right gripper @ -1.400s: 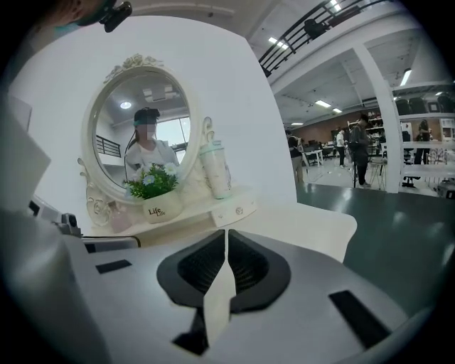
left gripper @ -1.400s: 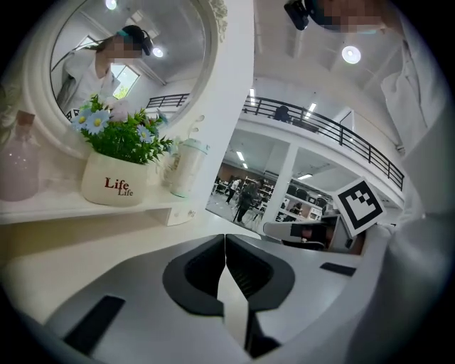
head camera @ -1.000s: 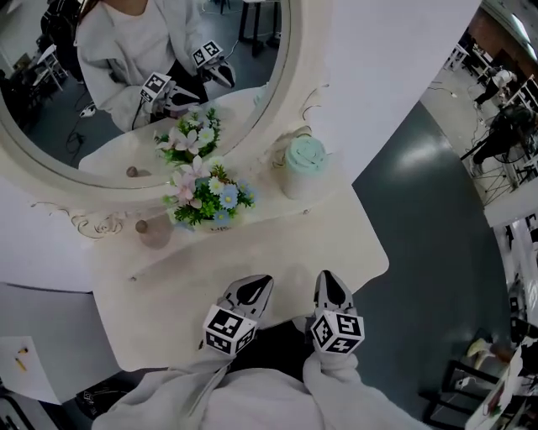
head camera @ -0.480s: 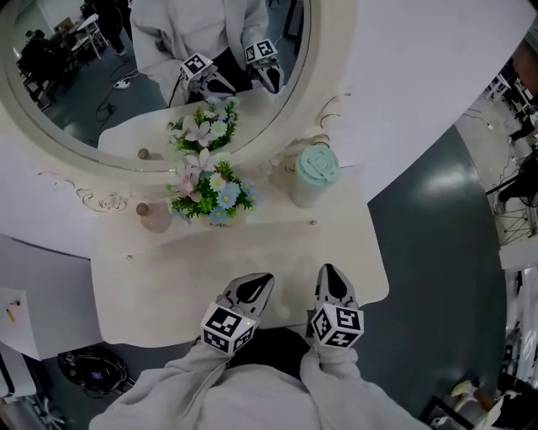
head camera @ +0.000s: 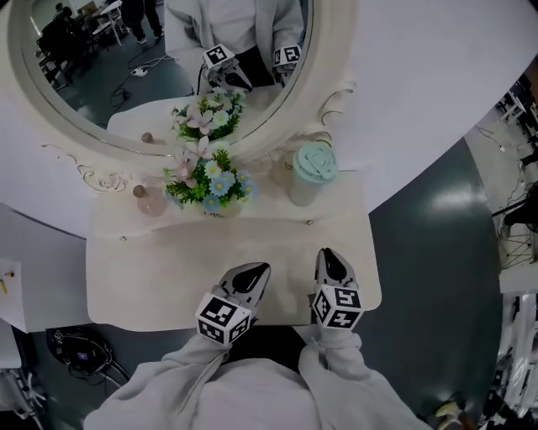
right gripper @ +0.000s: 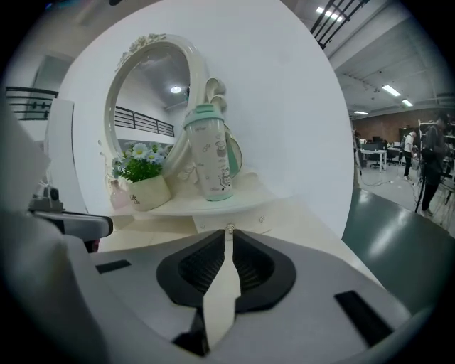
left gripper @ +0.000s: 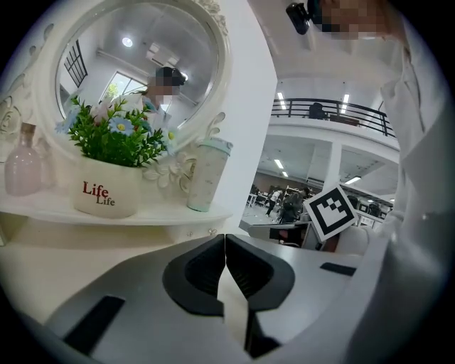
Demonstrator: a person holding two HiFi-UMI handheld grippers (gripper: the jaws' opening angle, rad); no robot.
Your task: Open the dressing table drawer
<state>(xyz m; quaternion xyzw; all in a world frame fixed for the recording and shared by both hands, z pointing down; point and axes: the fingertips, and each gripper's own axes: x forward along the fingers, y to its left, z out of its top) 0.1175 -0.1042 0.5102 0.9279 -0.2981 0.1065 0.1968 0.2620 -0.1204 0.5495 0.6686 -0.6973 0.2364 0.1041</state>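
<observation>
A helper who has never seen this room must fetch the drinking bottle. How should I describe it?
Find the white dressing table with the big oval mirror. On the narrow shelf under the mirror, the bottle stands at the right end, right of the flower pot marked Life. It is tall and pale with a mint-green lid, unlike the small pink bottle at the left end.

— What closes the scene off in the head view?
— A plain white wall (head camera: pixel 437 92), from twelve round to two o'clock. From three to five lies a dark grey, glossy floor (head camera: pixel 437 277) with pale glare on it.
— And further out?
— The right gripper view shows an open hall at three o'clock, with strip lights (right gripper: pixel 328 13) overhead at one and desks (right gripper: pixel 375 151) far off, indistinct. In the left gripper view a railed gallery (left gripper: pixel 334 108) runs at one o'clock, with a white pillar (left gripper: pixel 330 170) beneath it and ceiling lamps (left gripper: pixel 281 96) beside.
</observation>
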